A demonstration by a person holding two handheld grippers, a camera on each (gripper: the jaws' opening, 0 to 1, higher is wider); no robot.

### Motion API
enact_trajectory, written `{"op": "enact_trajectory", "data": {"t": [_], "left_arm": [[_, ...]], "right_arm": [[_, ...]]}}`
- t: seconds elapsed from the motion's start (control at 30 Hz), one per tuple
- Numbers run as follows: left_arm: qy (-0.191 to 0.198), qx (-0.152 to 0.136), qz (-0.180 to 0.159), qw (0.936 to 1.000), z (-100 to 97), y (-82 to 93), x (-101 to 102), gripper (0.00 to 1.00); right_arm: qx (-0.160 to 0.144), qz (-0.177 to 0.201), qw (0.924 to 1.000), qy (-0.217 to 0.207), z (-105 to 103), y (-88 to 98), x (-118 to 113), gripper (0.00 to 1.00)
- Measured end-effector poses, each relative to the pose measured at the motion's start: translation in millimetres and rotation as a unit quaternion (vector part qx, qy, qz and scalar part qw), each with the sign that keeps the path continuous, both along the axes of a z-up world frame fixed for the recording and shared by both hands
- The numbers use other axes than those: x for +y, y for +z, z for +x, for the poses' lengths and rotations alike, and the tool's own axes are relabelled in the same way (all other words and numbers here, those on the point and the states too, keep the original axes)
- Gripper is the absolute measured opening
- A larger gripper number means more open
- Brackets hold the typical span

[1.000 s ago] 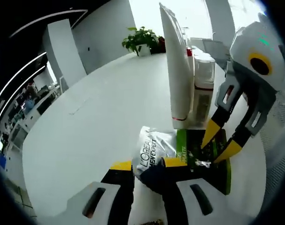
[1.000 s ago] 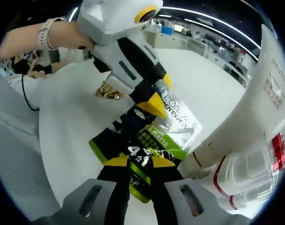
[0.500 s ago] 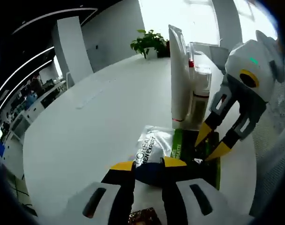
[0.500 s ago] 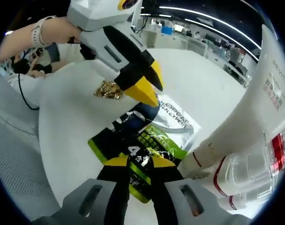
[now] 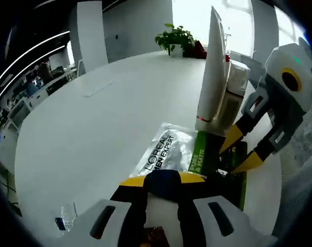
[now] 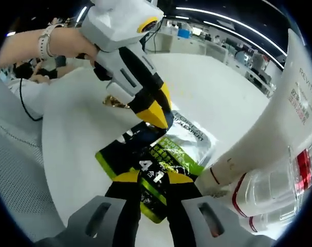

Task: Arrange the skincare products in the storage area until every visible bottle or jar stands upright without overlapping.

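A silver-and-green L'Oréal sachet [image 5: 171, 154] lies flat on the white counter [image 5: 94, 134], held at both ends, seemingly to be stood up. The left gripper [image 5: 162, 180] is clamped on its dark blue end; the right gripper [image 6: 151, 177] is clenched on its green end (fingers [image 6: 126, 177] pinched). 1 white tube [image 5: 213, 72] and clear bottles [image 6: 279, 190] stand upright beside it. An office lies beyond.
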State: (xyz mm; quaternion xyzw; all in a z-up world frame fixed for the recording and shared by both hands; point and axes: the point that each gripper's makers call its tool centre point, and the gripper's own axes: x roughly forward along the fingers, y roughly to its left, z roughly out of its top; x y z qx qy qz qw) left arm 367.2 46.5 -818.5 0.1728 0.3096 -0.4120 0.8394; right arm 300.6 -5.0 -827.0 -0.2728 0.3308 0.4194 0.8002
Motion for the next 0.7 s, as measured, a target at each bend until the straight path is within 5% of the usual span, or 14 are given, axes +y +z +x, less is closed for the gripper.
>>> {"op": "enact_trajectory", "data": {"t": [0.7], "left_arm": [[0.002,0.005,-0.010,0.9999,9.0,5.3,-6.5,0.21]], "right_arm": [[0.003,0.004,1.0000,-0.005,0.2,0.0,1.5,0.19]]}}
